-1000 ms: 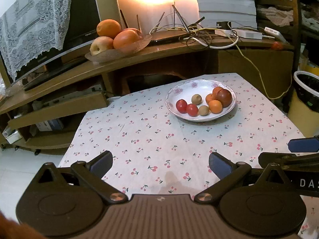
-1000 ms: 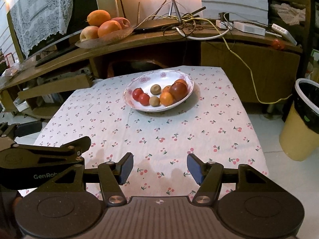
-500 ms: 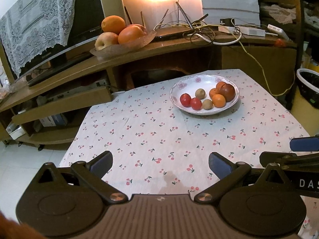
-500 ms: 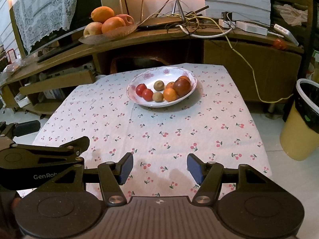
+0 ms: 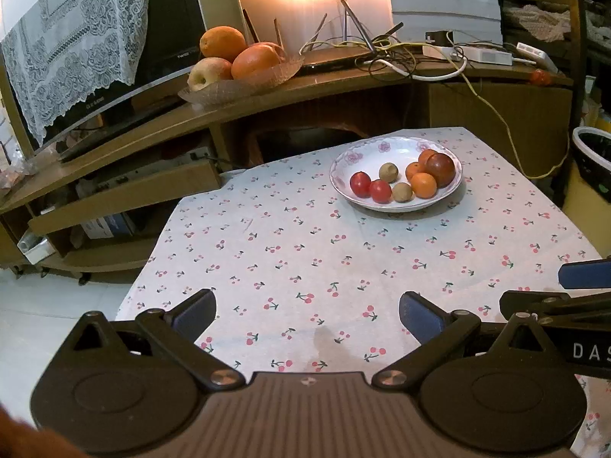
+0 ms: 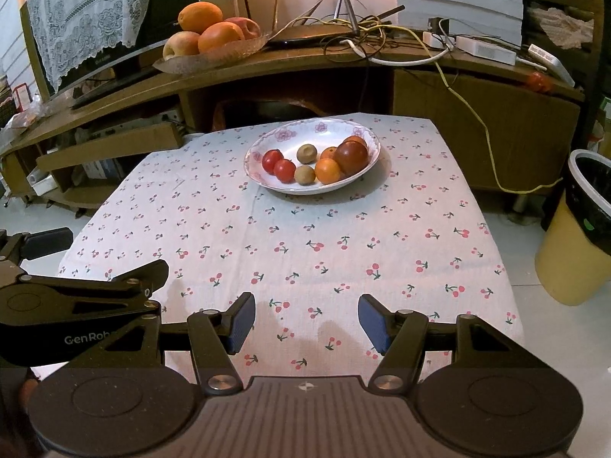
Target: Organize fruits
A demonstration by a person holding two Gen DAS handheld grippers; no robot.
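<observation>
Fruit plate [image 5: 343,187] beyond parted jaws

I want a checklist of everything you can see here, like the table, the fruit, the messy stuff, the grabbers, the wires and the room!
Surface: table under a cherry-print cloth, bare except for one plate.
Job's things: white plate at the far side holds two red fruits, two small brown fruits, small oranges and a big dark red fruit.
Clutter: nothing seen on the table.
Grippers: left gripper and right gripper both open, empty, over the near edge.
Cables: tangle of wires on the shelf behind; a yellow wire hangs down.
Surroundings: glass dish of big fruit, TV, bin.
</observation>
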